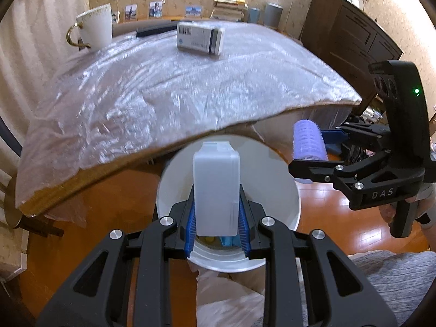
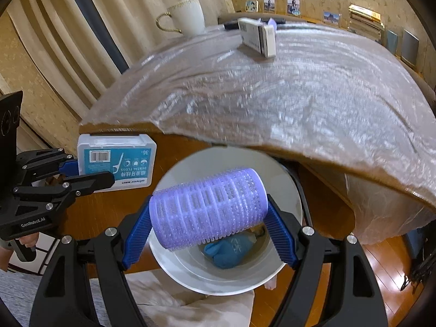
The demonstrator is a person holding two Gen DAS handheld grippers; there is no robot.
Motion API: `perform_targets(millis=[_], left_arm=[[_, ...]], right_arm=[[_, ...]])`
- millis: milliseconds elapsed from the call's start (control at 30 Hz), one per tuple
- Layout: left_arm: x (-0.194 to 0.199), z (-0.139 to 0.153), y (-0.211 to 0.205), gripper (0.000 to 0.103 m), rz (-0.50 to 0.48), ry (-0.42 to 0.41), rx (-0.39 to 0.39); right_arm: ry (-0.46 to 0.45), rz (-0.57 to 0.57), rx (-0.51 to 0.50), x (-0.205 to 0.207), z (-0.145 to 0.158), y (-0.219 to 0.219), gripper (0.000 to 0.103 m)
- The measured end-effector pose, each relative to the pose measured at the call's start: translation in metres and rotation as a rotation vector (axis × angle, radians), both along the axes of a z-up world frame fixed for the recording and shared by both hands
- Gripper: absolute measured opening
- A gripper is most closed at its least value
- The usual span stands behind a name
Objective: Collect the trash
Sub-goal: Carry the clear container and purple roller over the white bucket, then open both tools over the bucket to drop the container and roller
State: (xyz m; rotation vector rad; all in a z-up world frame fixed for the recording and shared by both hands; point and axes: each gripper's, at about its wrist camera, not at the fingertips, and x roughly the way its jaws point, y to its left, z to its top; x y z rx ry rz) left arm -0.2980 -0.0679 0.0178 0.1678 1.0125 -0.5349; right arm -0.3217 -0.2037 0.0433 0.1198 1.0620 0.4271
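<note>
My left gripper (image 1: 216, 218) is shut on a white dental floss box (image 1: 216, 188), held over the white trash bin (image 1: 291, 199) on the floor. The box also shows in the right wrist view (image 2: 117, 160). My right gripper (image 2: 208, 226) is shut on a purple hair roller (image 2: 208, 207), held over the same bin (image 2: 288, 188). The roller shows in the left wrist view (image 1: 309, 144) to the right of the bin. A blue crumpled item (image 2: 231, 250) lies inside the bin. A white carton (image 1: 200, 36) lies on the plastic-covered table (image 1: 163, 90).
A white cup with a gold handle (image 1: 94, 27) stands at the table's far left. A dark remote (image 1: 155, 30) lies behind the carton. Books (image 1: 229, 6) and photo frames (image 1: 156, 9) line the back wall. A dark cabinet (image 1: 348, 35) stands to the right.
</note>
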Motion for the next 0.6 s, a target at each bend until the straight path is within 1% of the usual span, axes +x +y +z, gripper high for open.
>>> perform_targets(millis=[300,600], left_arm=[[0.007,-0.035,-0.007,0.028,0.019,0.026,0.073],[0.021,-0.06,-0.015,0.028,0.027,0.052,0.106]], right_arm=[[0.028,-0.005,-0.06,0.0,-0.03,0.005,0.076],[0.065,-0.016,-0.075,0.007,-0.054,0.007,0.076]])
